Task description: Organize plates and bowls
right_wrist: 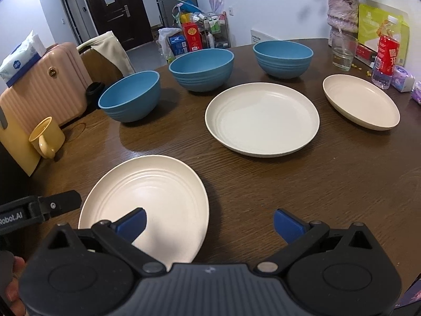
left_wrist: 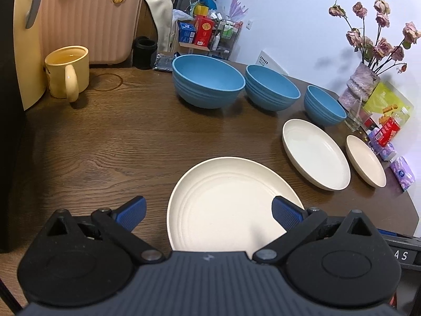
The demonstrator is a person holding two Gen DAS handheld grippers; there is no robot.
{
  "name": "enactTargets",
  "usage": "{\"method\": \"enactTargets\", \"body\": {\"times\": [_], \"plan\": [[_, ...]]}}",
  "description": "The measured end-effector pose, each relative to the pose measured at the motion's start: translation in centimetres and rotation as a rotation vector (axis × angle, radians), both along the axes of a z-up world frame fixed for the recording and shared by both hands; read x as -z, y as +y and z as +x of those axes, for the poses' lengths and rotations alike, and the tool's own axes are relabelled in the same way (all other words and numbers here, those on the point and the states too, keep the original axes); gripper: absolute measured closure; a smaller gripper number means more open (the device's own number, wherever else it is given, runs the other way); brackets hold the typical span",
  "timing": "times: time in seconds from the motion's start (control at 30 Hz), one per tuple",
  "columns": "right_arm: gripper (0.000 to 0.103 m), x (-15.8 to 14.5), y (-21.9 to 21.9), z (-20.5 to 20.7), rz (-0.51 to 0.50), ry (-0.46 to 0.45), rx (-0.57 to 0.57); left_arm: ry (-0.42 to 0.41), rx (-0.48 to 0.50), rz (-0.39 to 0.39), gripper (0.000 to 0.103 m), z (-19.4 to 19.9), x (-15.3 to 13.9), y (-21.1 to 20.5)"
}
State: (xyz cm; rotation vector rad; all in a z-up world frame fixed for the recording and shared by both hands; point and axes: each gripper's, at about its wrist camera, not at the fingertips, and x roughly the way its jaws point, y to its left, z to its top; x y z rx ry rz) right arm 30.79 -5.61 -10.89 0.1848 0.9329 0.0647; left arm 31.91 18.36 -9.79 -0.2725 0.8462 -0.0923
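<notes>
Left wrist view: the left gripper (left_wrist: pixel 209 212) has its jaws wide apart with nothing held. Its blue pads (left_wrist: pixel 134 212) hang over the dark brown wooden surface (left_wrist: pixel 110 144) and the near edge of a big round cream plate (left_wrist: pixel 226 202).

In the right wrist view the right gripper (right_wrist: pixel 209 223) also has its jaws wide apart and holds nothing. Its left blue pad sits over that same plate, and the other pad is over bare wood.

Farther out lie a second big cream plate (right_wrist: pixel 261 118) and a smaller cream plate (right_wrist: pixel 360 101), well apart from each other. Behind them stand three round blue bowls (right_wrist: pixel 202 69) in a row, none touching.

At the left edge is a yellow mug (left_wrist: pixel 67 69), and behind it a pink ribbed suitcase (left_wrist: pixel 89 18). At the right are a clear glass (right_wrist: pixel 342 51), a red-label bottle (right_wrist: pixel 386 58) and a vase of dried roses (left_wrist: pixel 360 84).
</notes>
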Motion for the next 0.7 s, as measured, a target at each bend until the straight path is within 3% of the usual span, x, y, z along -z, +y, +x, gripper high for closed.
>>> {"method": "enactTargets", "body": {"times": [0.7], "plan": [[0.0,-0.8,-4.6,-2.2,0.007,-0.011,-0.026,-0.015,-0.048,0.017,0.0,-3.3,-1.4,-4.6]]}}
